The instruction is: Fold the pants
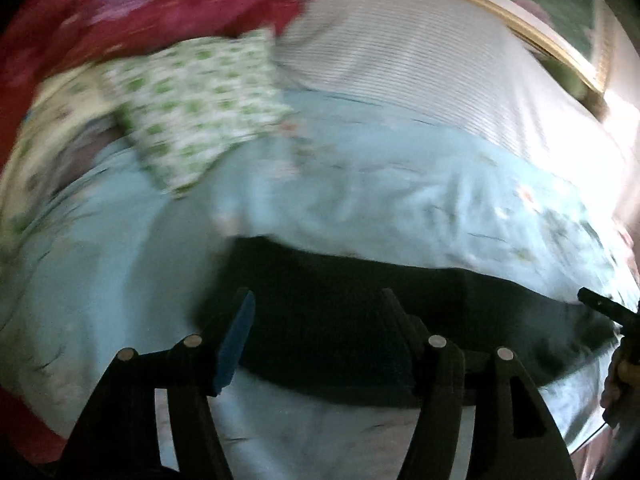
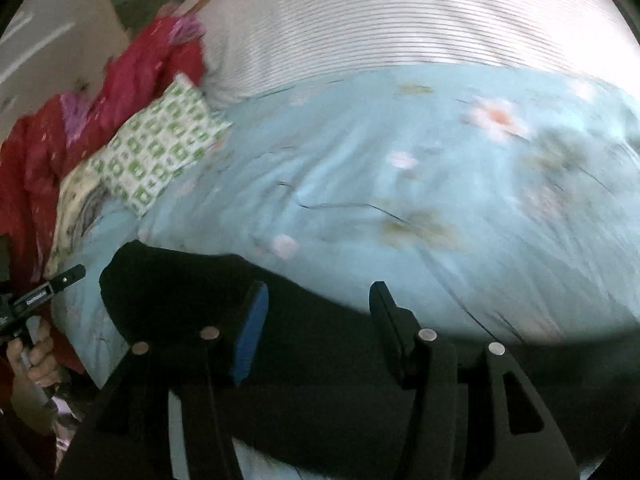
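Note:
Dark pants [image 1: 344, 304] lie folded in a long band across a light blue floral duvet [image 1: 380, 184]. My left gripper [image 1: 318, 312] hovers above the pants, its jaws apart with nothing pressed between them. In the right wrist view the same pants [image 2: 176, 288] stretch from the left under my right gripper [image 2: 320, 308], which also stands open over the dark cloth. The right gripper's tip [image 1: 600, 304] shows at the pants' right end, and the left gripper's tip [image 2: 60, 280] at their left end. Both views are blurred.
A green-and-white patterned pillow [image 1: 200, 100] and a red blanket [image 1: 168, 8] lie at the far left of the bed. Striped white bedding [image 2: 400, 20] covers the far side. A gold-framed edge [image 1: 520, 20] runs behind it. A person's hand [image 2: 32, 356] holds the left gripper.

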